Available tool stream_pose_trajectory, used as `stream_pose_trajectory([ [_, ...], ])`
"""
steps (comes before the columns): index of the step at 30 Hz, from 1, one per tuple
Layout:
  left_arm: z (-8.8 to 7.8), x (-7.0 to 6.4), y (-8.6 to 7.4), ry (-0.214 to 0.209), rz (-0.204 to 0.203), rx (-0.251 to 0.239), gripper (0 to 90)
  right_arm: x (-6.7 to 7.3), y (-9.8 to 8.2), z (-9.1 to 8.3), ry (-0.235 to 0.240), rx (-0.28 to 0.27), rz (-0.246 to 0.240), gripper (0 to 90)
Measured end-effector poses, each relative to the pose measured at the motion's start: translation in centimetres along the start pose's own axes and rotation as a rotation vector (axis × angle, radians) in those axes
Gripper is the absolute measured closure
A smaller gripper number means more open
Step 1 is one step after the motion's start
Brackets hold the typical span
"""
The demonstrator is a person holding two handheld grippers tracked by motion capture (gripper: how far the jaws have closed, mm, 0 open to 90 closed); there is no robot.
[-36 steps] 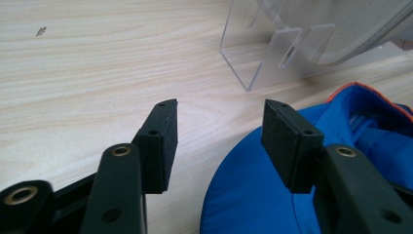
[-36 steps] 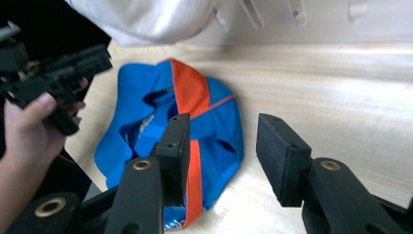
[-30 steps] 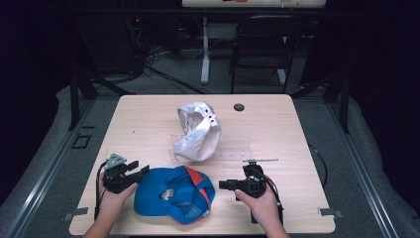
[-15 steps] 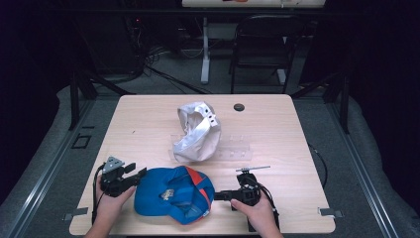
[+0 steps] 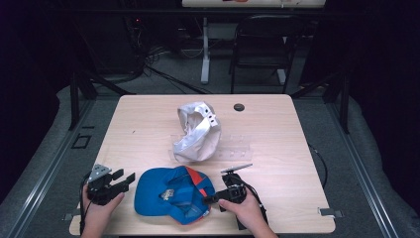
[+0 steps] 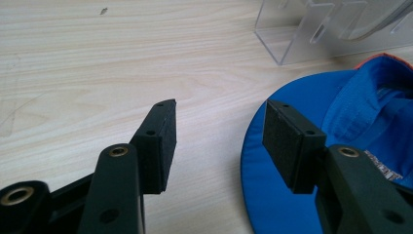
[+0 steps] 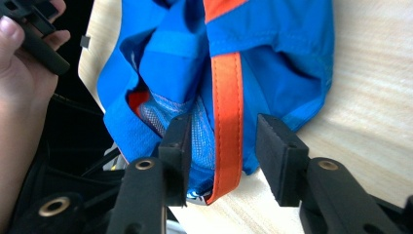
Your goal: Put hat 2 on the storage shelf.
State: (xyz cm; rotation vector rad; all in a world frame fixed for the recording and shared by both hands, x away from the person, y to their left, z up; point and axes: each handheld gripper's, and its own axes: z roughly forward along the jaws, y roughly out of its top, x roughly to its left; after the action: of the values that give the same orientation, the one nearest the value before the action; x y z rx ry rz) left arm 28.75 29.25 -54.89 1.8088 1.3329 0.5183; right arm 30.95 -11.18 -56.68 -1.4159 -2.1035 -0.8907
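A blue cap (image 5: 171, 196) with orange trim lies upside down near the table's front edge. My left gripper (image 5: 128, 179) is open at the cap's left side. In the left gripper view its jaws (image 6: 219, 131) stand apart, one over bare wood and one over the blue brim (image 6: 272, 195). My right gripper (image 5: 210, 200) is open at the cap's right side. In the right gripper view its jaws (image 7: 223, 146) straddle the orange strap (image 7: 228, 107) and blue mesh at the cap's edge without pinching them.
A silvery white cap (image 5: 197, 131) rests on a clear acrylic stand (image 5: 235, 148) at mid table; the stand's corner (image 6: 302, 34) is in the left gripper view too. A small black disc (image 5: 239, 107) lies near the far edge. A person's hand (image 7: 19, 83) holds the left gripper.
Both grippers have drawn back toward the near edge. The right gripper has moved left up to the cap, so its jaws now bracket the orange strap.
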Motion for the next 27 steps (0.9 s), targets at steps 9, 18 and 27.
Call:
stream_pose_trajectory([
  [9,-0.1,0.1,-0.1,0.001,-0.004,0.003,47.4,0.0,0.1,0.1,0.082,-0.058,0.058,76.8],
  [18,0.0,-0.1,0.1,-0.004,0.011,0.005,47.4,0.6,0.0,-1.2,0.082,-0.119,0.057,77.6],
  [27,0.5,-0.5,0.4,-0.013,0.02,0.008,47.4,0.9,0.3,-3.9,0.08,-0.184,0.075,77.8],
])
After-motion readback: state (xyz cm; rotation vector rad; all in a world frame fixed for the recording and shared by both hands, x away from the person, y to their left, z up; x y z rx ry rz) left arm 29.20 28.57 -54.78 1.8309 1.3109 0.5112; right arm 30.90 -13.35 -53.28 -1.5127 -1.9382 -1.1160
